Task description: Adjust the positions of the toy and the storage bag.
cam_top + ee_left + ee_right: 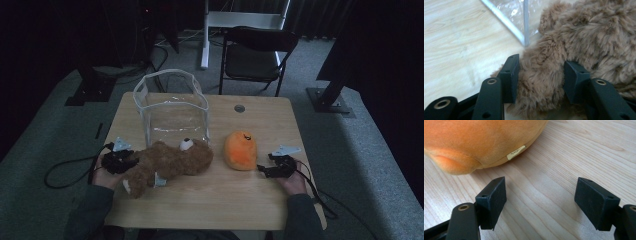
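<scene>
Left gripper, jaws half closed on the brown plush bear's fur: slippage is risked if only pile is pinched; right gripper is held wide open, nothing grasped.

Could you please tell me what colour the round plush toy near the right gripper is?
The round plush toy is orange, clearest in the right gripper view.

On the table, the plush bear lies at the front left, its upper end touching the front of the clear bin standing behind it. The plush ball sits right of the bear, apart from it. The left gripper is at the bear's left end; the right gripper sits just right of the ball. 1 chair stands behind the table.
</scene>
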`<state>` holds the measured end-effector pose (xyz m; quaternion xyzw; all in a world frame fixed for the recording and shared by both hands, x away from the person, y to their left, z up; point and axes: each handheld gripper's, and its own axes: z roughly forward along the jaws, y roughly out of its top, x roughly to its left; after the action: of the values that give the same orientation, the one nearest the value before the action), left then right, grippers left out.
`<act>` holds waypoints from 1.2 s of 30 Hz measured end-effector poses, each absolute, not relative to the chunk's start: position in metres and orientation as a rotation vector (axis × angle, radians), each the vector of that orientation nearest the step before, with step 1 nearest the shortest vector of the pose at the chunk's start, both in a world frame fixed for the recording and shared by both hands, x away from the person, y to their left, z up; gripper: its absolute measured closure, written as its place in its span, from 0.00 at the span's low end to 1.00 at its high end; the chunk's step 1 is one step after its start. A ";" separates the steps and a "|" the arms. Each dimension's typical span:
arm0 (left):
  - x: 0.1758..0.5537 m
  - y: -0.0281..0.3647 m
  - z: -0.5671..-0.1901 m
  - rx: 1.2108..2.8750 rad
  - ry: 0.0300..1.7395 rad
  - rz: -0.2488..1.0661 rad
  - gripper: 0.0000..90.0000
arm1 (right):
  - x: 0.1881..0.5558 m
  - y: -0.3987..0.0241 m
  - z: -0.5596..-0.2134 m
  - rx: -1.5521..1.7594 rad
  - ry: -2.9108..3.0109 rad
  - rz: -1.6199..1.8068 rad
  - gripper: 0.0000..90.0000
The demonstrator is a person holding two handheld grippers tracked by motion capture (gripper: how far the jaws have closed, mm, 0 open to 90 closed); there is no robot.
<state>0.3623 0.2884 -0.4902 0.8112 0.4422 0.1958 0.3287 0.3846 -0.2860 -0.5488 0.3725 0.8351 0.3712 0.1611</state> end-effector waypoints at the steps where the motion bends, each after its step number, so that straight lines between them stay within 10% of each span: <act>1: 0.364 0.288 -0.491 2.114 1.147 0.503 0.59 | 0.385 -0.286 -0.549 1.065 2.385 1.060 0.27; 36: 0.392 0.296 -0.475 1.895 1.142 0.484 0.45 | 0.463 -0.266 -0.500 1.207 2.231 1.159 0.59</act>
<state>0.3922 0.2961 -0.4747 0.7576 0.4567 0.1935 0.4244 0.4633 -0.2663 -0.4997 0.4260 0.7877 0.4090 0.1754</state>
